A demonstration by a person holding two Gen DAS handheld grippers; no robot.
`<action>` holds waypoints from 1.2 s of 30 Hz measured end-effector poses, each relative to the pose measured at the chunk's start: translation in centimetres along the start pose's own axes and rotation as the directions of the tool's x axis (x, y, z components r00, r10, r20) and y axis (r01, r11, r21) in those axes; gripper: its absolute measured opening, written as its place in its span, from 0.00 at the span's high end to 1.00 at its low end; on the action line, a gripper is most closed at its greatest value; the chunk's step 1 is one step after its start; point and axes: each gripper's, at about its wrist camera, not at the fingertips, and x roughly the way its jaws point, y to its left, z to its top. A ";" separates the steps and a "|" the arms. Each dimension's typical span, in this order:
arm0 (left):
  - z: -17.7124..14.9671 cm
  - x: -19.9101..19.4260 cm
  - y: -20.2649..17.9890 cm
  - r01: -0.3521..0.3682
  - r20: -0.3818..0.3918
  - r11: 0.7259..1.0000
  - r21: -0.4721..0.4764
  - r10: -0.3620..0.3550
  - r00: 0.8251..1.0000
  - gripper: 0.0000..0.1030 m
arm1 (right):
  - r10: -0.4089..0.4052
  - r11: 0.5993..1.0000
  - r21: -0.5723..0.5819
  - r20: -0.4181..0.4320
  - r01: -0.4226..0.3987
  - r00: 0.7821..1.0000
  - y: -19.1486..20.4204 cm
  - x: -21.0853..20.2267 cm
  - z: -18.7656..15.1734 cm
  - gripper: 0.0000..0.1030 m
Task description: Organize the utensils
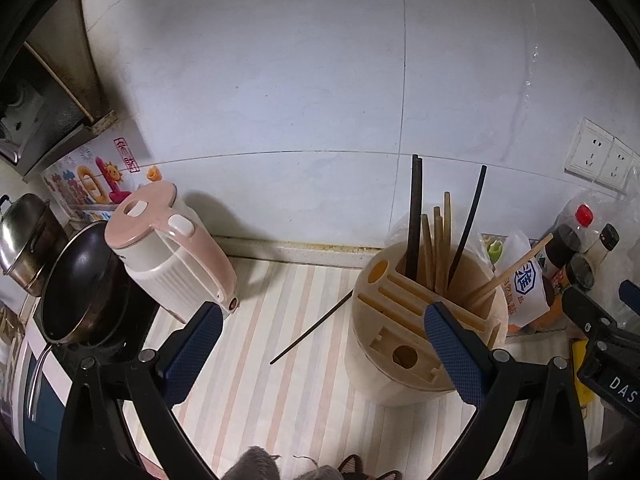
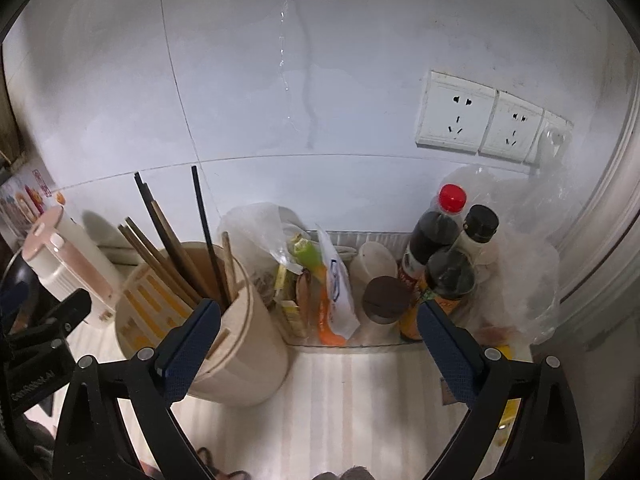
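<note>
Although most of the chopsticks already stand in the holder, one dark chopstick lies loose on the striped bench, and I take it as the piece left to file. It rests flat, running diagonally, its far end touching or just short of the cream utensil holder; I cannot tell which. I judge it light, stiff and thin, with a smooth finish likely to slip or roll under a poor pinch. A hold near its middle, across the shaft, looks soundest to me; lying flush on the bench, it may need a fingertip worked under it.

The holder carries several pale wooden chopsticks and dark ones, all upright or leaning in one compartment. It appears light enough to tip if knocked.

My left gripper has its fingers spread wide, with nothing between them but open bench and the loose stick ahead. My right gripper is likewise spread and empty, its left finger just before the holder's wall.

A pink-lidded kettle stands to the left, near a dark pan; sauce bottles and bagged goods crowd the right.
</note>
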 end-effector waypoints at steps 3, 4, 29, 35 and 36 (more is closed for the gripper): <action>-0.3 -0.8 -0.1 -0.003 0.008 1.000 -0.013 0.003 1.000 0.00 | 0.004 1.000 0.000 0.010 -0.004 1.000 -0.4 -0.2 0.0 0.03; -0.5 -1.3 0.0 -0.004 0.011 1.000 -0.018 0.004 1.000 0.00 | 0.004 1.000 -0.001 0.016 -0.004 1.000 -0.5 -0.6 -0.1 0.03; -11.4 -22.3 5.0 0.078 0.186 0.996 0.036 -0.083 0.979 0.00 | -0.065 0.997 0.047 0.241 0.056 0.968 1.4 -26.0 -12.8 0.00; -13.2 -24.6 5.5 0.078 0.188 0.996 0.042 -0.084 0.979 0.00 | -0.092 0.994 0.080 0.256 0.074 0.962 1.5 -30.2 -15.5 0.00; -13.4 -24.9 5.5 0.074 0.188 0.996 0.040 -0.080 0.979 0.00 | -0.093 0.994 0.081 0.256 0.075 0.962 1.5 -30.5 -15.6 0.00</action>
